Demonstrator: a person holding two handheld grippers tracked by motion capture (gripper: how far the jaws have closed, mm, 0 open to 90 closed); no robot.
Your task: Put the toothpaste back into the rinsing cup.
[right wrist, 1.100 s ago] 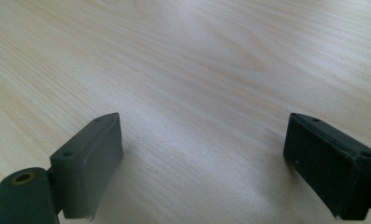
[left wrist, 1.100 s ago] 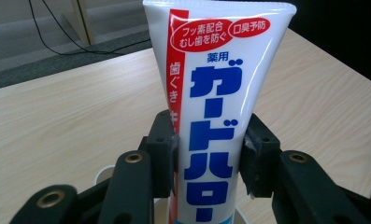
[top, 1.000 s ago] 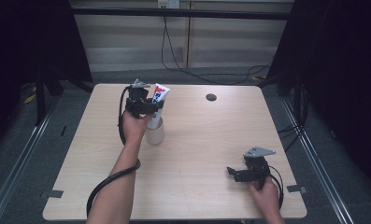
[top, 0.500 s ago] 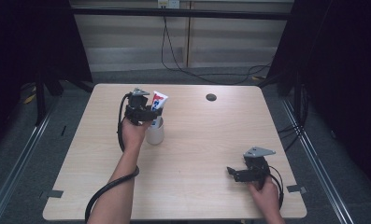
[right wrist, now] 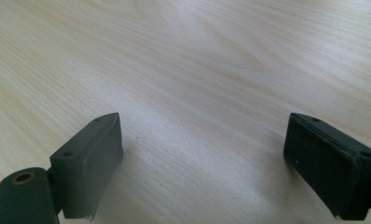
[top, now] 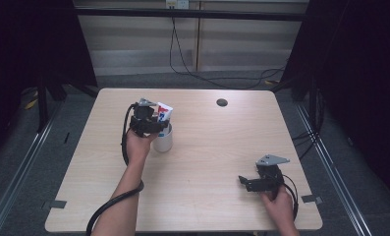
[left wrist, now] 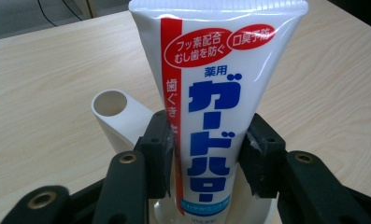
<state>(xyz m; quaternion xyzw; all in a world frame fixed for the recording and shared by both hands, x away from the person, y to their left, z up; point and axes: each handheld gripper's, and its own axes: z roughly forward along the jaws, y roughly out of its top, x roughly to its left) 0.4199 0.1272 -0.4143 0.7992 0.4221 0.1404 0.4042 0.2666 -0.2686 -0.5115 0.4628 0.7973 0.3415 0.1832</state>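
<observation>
Gripping a white plastic toothpaste tube [left wrist: 216, 93] with red and blue print, the left gripper [left wrist: 211, 154] has its fingers [left wrist: 157, 149] narrow against the tube's sides; they have just been easing apart, tube between them. The tube stands cap-down in a white cylindrical cup [top: 163, 140] with a side holder, left of centre on the pale wooden bench [top: 207, 147]. Since a second ago gripper and tube sit lower into the cup. Right gripper [right wrist: 202, 163]: fingers wide, holding nothing, low over bare bench, unmoved.
</observation>
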